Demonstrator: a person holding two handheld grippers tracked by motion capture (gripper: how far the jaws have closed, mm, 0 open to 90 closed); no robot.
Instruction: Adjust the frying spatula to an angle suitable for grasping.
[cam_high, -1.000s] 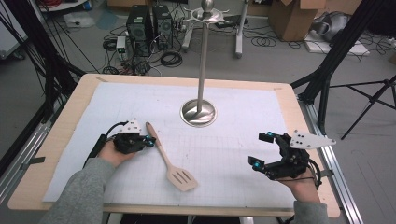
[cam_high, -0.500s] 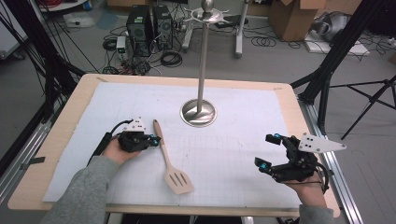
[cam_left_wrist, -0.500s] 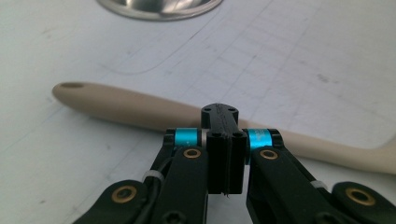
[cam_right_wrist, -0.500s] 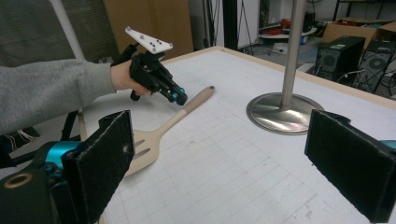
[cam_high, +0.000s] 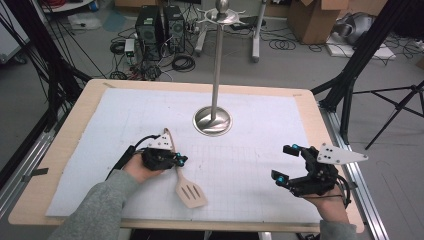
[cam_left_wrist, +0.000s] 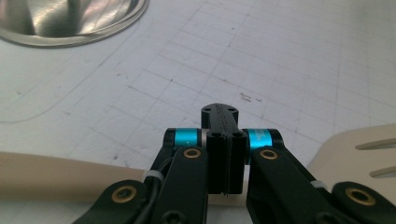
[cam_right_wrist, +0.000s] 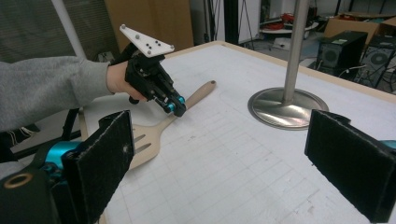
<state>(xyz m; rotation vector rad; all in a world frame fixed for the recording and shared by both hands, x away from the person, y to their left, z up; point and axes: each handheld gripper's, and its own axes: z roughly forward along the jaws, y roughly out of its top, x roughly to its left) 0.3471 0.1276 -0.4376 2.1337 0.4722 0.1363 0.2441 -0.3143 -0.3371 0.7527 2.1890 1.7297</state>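
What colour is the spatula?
Pale beige, like light wood. The spatula shows best in the high view, lying on the white mat.

Even, bright light is cast from overhead; shadows are faint. Glare is seen on the steel base (cam_high: 212, 121). Near jaws are blurred in both gripper views.

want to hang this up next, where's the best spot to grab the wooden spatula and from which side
Grip the wooden spatula on its narrow handle, about midway, coming down from above with the jaws across its width. It lies flat on the mat, so the wide slotted blade offers little to pinch. The left tool is shut at that handle; the right tool is open, apart from it.
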